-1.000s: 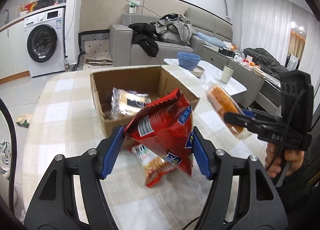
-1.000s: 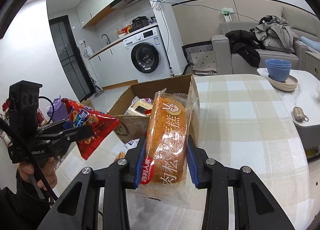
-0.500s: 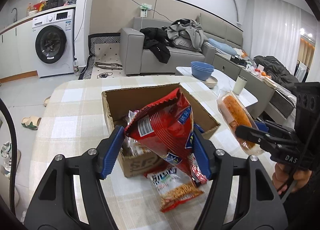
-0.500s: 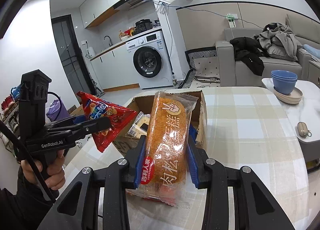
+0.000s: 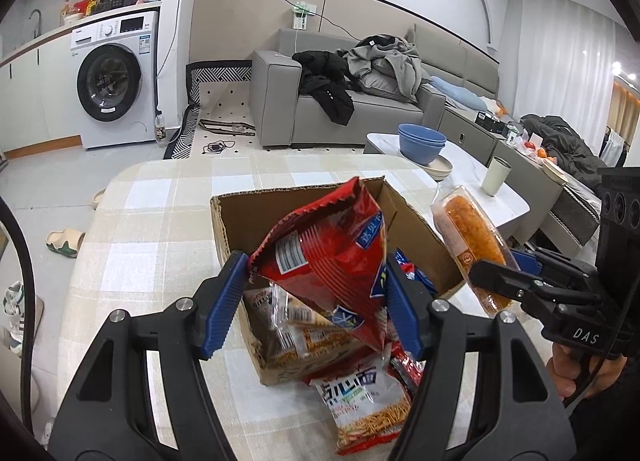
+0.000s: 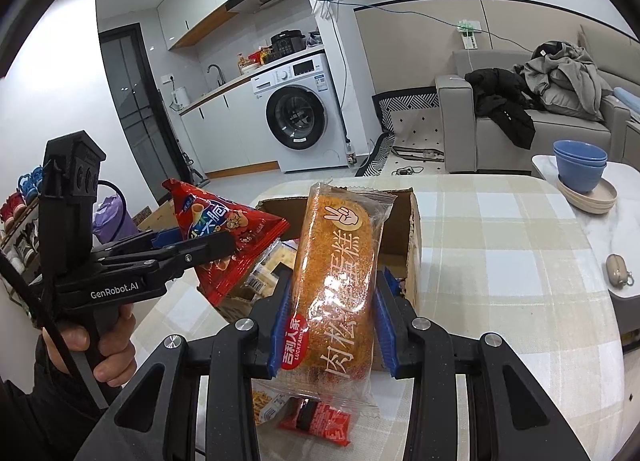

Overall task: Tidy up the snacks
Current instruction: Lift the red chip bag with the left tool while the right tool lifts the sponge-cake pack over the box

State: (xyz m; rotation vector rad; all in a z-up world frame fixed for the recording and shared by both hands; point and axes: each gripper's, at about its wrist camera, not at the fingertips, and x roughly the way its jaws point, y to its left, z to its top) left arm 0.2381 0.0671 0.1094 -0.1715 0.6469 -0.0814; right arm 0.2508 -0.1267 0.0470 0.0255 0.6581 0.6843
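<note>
Left tool (image 5: 316,301): clamped on red bag, blue pads pressing both sides; held above box, near its front edge; also seen from the right wrist view (image 6: 188,245), gripped by a hand (image 6: 92,345).
Right tool (image 6: 330,325): clamped on cake pack, pads tight against its lower half; in the left wrist view (image 5: 500,277) at right of box, hand (image 5: 576,373) partly seen below it.
Red bag (image 5: 332,257): crinkled foil, white label patch facing left camera, tilted, top corner up and away; clear of the worktop.
Cake pack (image 6: 336,281): clear wrapper, orange-brown loaf, Chinese print and red round logo; upright, leaning slightly; in front of box's right wall.
Box (image 5: 236,221): open brown cardboard, flaps up, on worktop; several snack packs inside, jumbled.
Noodle pack (image 5: 364,401): red and white, flat on worktop just in front of box, touching its near corner.
Small red pack (image 6: 316,419): flat on worktop below cake pack.
Worktop (image 6: 500,245): rounded, beige checked cloth.
Side table (image 5: 460,177): white, beside worktop; blue bowls (image 5: 422,143) stacked on a plate, pale cup (image 5: 496,175) near them.
Background: washer (image 5: 112,81), grey sofa (image 5: 360,113) with heaped clothes, slipper (image 5: 64,243) on floor.
</note>
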